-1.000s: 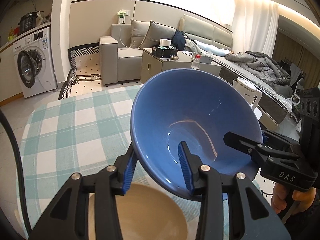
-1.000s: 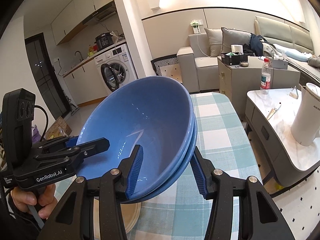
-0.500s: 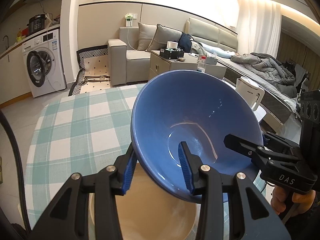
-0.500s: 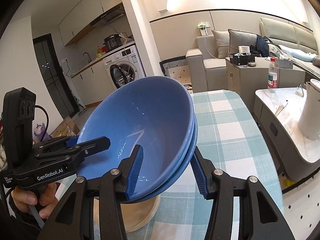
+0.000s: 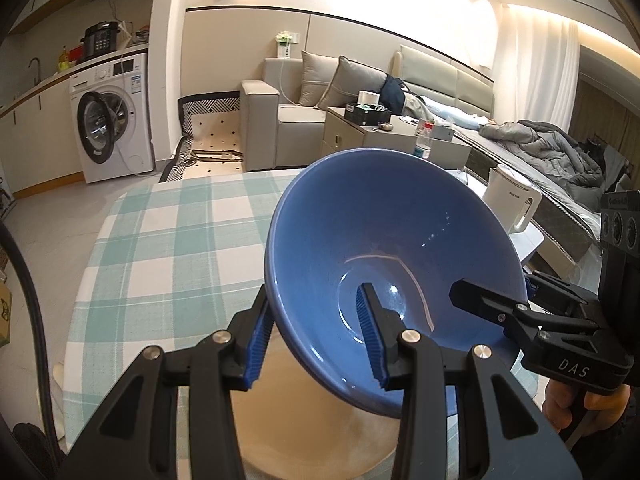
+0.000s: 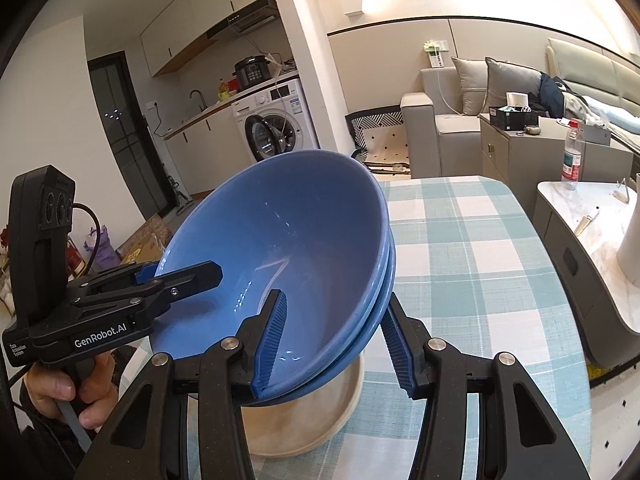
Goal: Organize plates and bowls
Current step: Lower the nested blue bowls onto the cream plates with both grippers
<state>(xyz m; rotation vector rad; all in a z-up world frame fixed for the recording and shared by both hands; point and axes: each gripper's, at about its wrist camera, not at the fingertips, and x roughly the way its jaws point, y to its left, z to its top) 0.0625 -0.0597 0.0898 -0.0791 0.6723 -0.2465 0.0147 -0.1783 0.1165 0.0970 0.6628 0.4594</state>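
Note:
Two nested blue bowls [image 5: 384, 240] are held in the air, tilted, between both grippers. My left gripper [image 5: 316, 340] is shut on their near rim, one finger inside and one outside. My right gripper [image 6: 332, 340] is shut on the opposite rim; the double rim of the blue bowls [image 6: 280, 248] shows clearly there. The right gripper also shows at the right of the left wrist view [image 5: 532, 312], and the left gripper at the left of the right wrist view [image 6: 132, 296]. A beige bowl [image 5: 320, 420] sits on the table right under the blue bowls, seen also in the right wrist view [image 6: 320, 416].
The table wears a green-and-white checked cloth [image 5: 172, 248]. A white kettle [image 5: 512, 204] stands on a marble side table [image 6: 592, 224] to the right, with a water bottle [image 6: 571, 156]. A sofa and washing machine [image 5: 108, 116] stand beyond.
Both grippers have carried the blue bowls back over the beige bowl and slightly lower; more of the beige bowl now lies beneath them. Grips are unchanged.

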